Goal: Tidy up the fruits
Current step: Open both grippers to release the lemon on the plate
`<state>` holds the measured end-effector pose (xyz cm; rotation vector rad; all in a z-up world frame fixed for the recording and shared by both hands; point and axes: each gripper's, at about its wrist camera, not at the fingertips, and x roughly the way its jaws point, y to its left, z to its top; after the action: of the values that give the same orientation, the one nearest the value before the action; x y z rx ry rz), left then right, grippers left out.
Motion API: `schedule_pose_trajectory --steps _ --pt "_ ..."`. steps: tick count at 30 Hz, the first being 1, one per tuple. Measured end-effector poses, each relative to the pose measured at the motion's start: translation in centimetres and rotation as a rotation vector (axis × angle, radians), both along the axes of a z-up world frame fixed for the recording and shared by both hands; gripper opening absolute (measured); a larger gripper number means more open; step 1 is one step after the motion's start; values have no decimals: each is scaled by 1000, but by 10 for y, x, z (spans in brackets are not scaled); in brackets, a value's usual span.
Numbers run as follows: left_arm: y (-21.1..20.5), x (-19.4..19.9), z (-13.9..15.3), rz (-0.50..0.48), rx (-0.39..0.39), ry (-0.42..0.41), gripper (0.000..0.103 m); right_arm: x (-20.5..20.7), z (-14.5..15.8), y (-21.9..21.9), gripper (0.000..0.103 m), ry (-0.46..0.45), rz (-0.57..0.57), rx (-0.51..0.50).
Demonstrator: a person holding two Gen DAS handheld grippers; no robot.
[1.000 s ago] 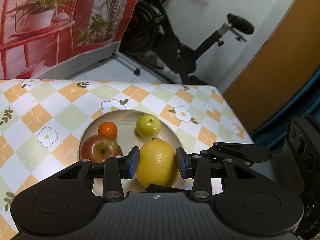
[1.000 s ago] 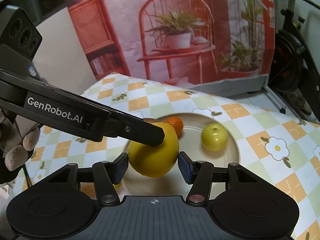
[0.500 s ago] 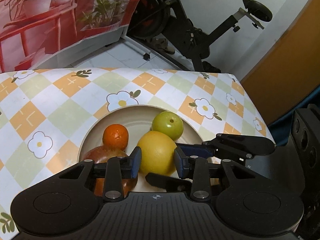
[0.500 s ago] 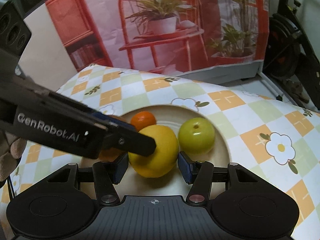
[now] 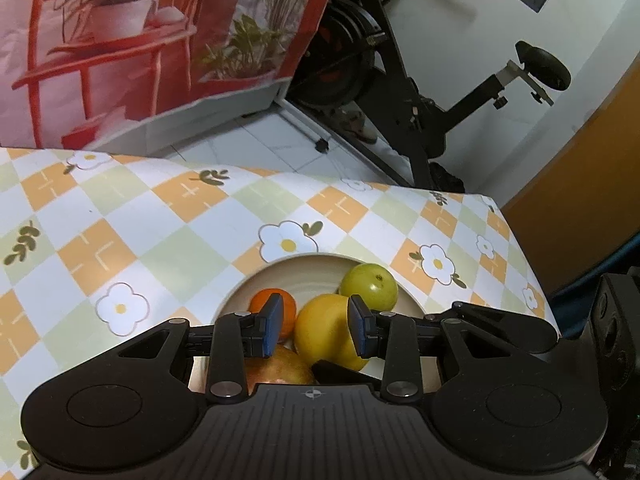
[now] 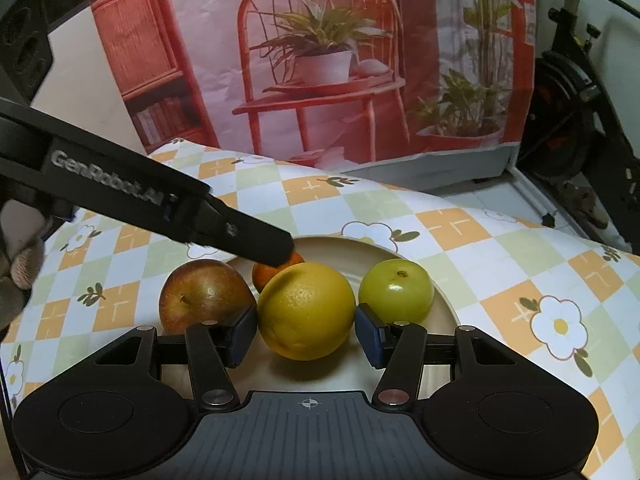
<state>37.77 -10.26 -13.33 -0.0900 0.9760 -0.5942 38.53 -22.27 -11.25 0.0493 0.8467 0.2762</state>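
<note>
Sitting left of the right gripper (image 6: 306,330) is a red-brown apple (image 6: 204,294); between its released jaws, on the round beige plate (image 6: 444,300), a large yellow citrus (image 6: 306,310); right, a green apple (image 6: 396,290). The left gripper (image 5: 316,328), likewise spread, flanks that citrus.

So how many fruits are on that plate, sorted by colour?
Red: 1, the red apple
Orange: 1, the small orange
Yellow: 1, the big yellow citrus
Green: 1, the green fruit
Total: 4 fruits on the plate
</note>
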Motion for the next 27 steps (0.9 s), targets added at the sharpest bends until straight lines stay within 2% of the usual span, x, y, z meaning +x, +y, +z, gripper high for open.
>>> schedule_pose_trajectory --steps 4,11,18,27 --pt "5 -7 7 12 8 -23 37 -5 2 4 50 9 -6 -27" --pt "26 -26 21 45 24 -64 37 -26 22 5 50 -30 -6 -41" --pt "48 -56 33 66 54 -125 37 -61 38 -1 50 -65 -10 -34" --pt "69 -88 35 68 74 -165 37 -102 45 -8 49 -94 -35 -18"
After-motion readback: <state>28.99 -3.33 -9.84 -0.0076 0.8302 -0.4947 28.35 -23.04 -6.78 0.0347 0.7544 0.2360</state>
